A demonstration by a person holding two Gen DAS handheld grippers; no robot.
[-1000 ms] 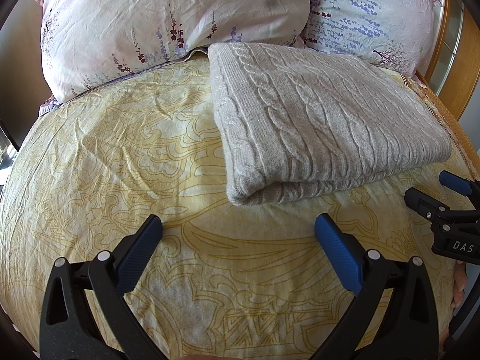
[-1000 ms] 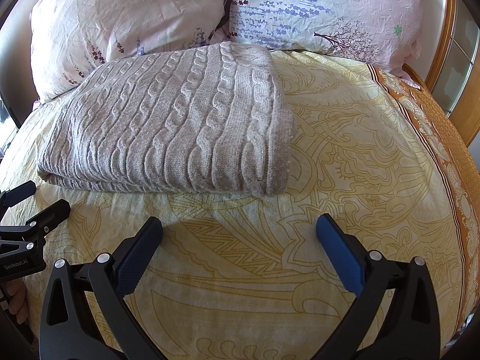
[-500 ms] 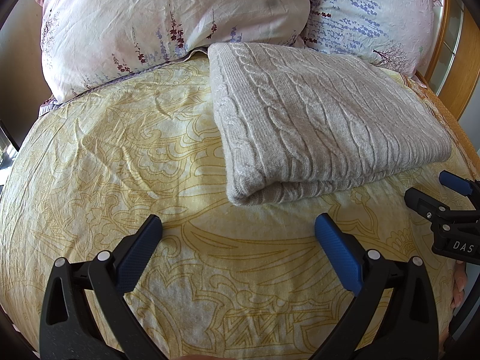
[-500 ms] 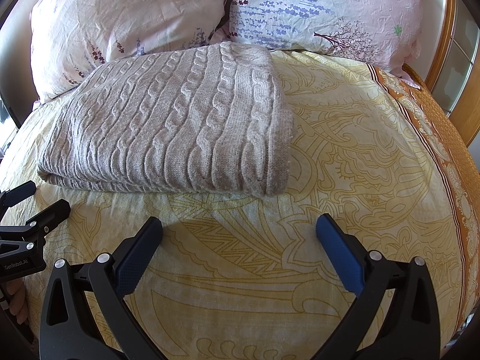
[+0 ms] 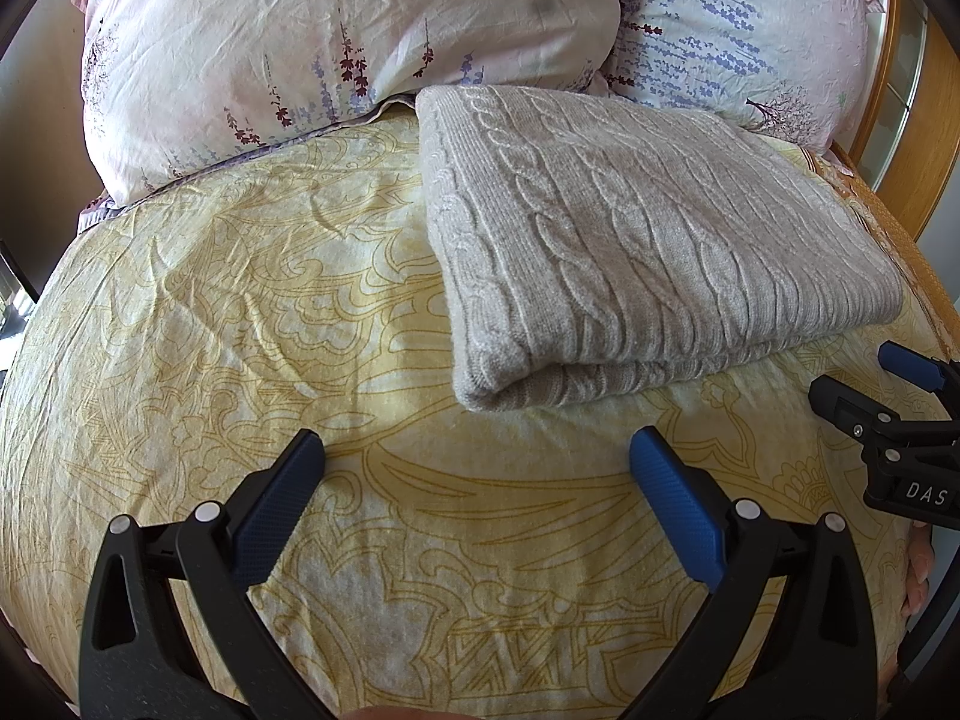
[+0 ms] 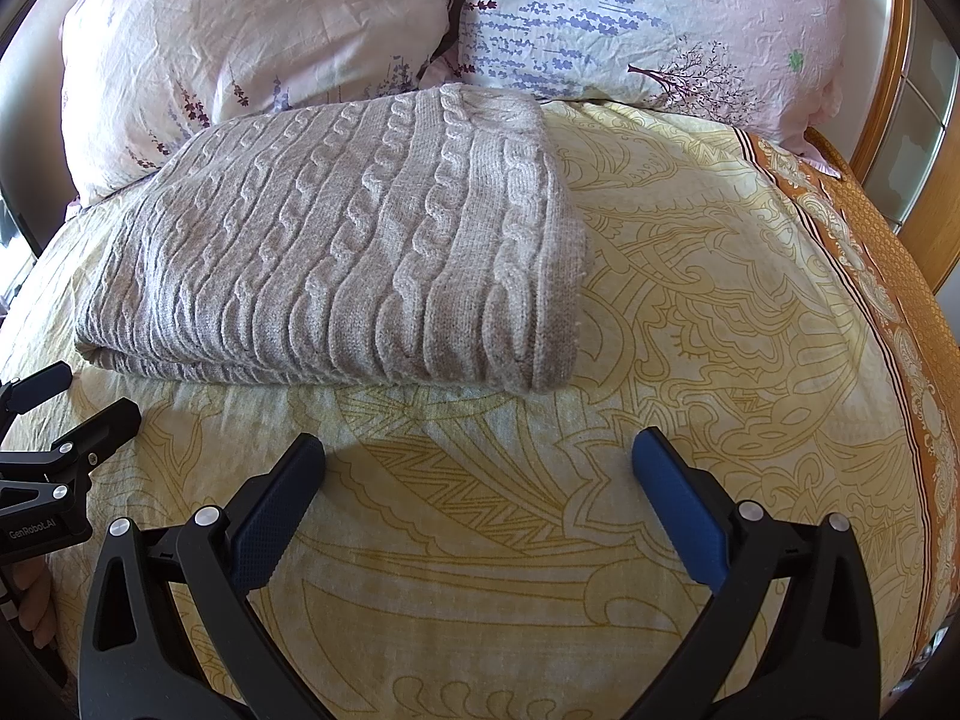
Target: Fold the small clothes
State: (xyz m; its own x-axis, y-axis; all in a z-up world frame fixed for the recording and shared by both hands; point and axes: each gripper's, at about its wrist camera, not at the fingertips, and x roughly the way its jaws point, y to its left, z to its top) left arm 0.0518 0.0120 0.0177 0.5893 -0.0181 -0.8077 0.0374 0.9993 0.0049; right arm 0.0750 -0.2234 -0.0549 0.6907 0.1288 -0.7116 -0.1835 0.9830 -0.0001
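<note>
text: "DAS" on right gripper (image 5: 900, 396), "GenRobot.AI" on left gripper (image 6: 54, 414) | 1 folded grey cable-knit sweater (image 5: 630, 240), bedspread (image 5: 240, 330) head end, touching 2 floral pillows (image 5: 336, 42) | both claws wide, empty, just short of sweater

Each camera sat just behind its own gripper, low over the yellow bedspread (image 5: 210, 312), looking forward between the spread fingers toward the pillows (image 5: 336, 42) at the headboard. The left gripper (image 5: 477, 468) faced the folded grey sweater (image 5: 630, 240) ahead and to its right; the right gripper (image 6: 477, 468) had it ahead and to its left. Both views shared the sweater, the pillows and bedspread, and each caught the other gripper at its inner edge.
</note>
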